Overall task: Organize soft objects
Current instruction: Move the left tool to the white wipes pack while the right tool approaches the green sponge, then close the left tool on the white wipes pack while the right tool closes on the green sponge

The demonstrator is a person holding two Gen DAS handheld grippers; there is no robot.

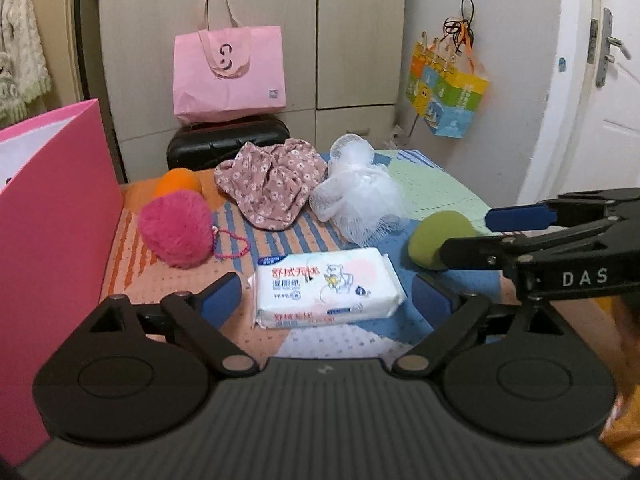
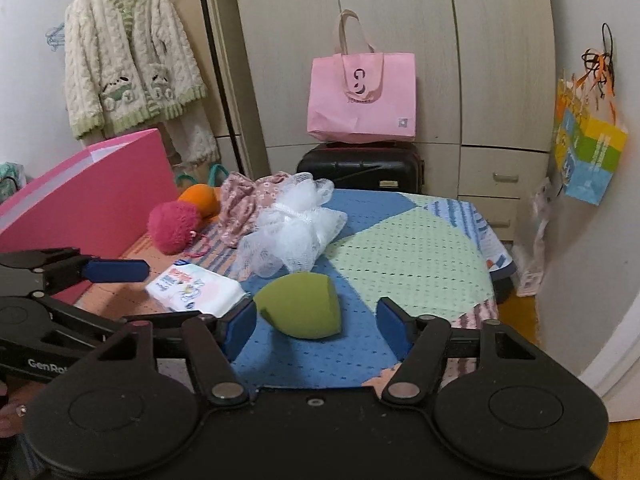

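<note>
A white pack of wet wipes (image 1: 326, 286) lies on the patchwork cloth between the blue pads of my left gripper (image 1: 328, 296), which is open with small gaps on both sides. A green egg-shaped sponge (image 2: 300, 306) sits between the fingers of my right gripper (image 2: 318, 326); it is open, with the left pad close to the sponge and the right pad well clear. Further back lie a pink fluffy ball (image 1: 176, 228), an orange sponge (image 1: 178, 182), a floral cloth (image 1: 268, 184) and a white mesh pouf (image 1: 356, 188).
A tall pink box (image 1: 52, 220) stands along the table's left side. Behind the table are a black suitcase (image 2: 360, 166) with a pink tote bag (image 2: 362, 96) on it, and wardrobe doors. The table edge drops off on the right near a white door (image 1: 600, 92).
</note>
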